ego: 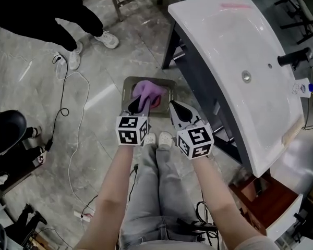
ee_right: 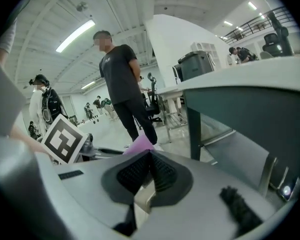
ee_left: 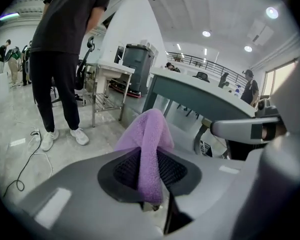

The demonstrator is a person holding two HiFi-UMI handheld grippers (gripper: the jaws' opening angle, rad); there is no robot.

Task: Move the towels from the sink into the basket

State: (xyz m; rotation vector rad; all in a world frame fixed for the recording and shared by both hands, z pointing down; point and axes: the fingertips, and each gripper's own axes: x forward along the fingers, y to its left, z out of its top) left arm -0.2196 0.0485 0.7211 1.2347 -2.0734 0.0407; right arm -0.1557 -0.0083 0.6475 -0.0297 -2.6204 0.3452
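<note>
While the jaws of the left gripper (ego: 139, 104) pinch a soft purple fleece towel (ego: 148, 91), it hangs directly above the square grey basket (ego: 170, 83) on the floor, and the right gripper (ego: 173, 106), jaws pressed together empty, is just beside.

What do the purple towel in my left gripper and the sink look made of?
Purple towel: probably soft microfibre or terry cloth, matte; it shows a fuzzy nap and drapes limply. Sink: likely glazed ceramic or a cast resin, glossy white; smooth surface with soft reflections.
</note>
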